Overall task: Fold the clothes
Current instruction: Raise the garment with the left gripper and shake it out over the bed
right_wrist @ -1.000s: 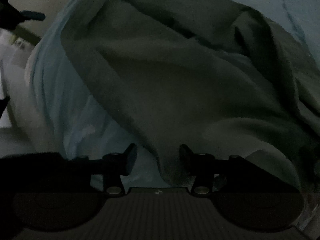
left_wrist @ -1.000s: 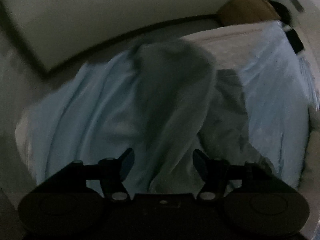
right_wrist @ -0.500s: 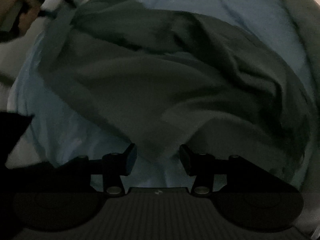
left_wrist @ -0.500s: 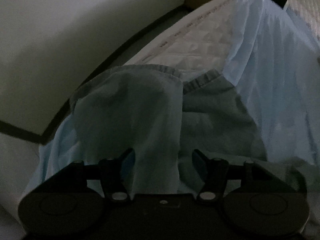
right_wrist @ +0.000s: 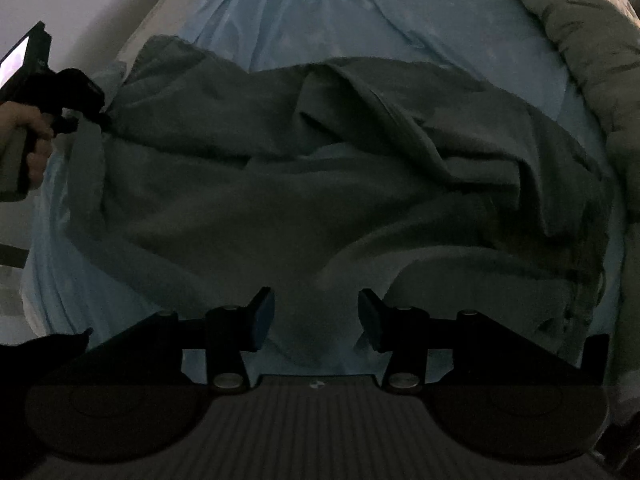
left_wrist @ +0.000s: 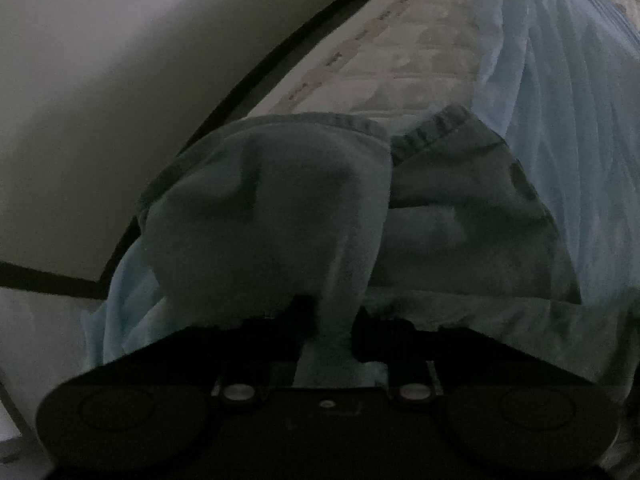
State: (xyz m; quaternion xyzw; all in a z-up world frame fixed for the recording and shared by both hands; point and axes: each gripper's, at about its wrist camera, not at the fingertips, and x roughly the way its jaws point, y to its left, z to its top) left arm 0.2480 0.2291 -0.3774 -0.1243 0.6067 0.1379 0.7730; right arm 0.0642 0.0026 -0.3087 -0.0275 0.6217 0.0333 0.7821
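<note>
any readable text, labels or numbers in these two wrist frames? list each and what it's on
None legible.
Mattress edge band: a row of printed marks runs along it, too blurred to read.
Lit screen on the device above the left gripper: bright, no characters can be made out.
Grey-green garment and blue sheet: no label or print visible.
Right gripper body: a small pale mark, too small to read.

Left tongs (left_wrist: 330, 330) clamped on grey-green garment (left_wrist: 280, 208), blue sheet (left_wrist: 560, 100) beneath

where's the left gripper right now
In the right wrist view the left gripper is at the far left, shut on the grey garment at the blue sheet's edge.
</note>
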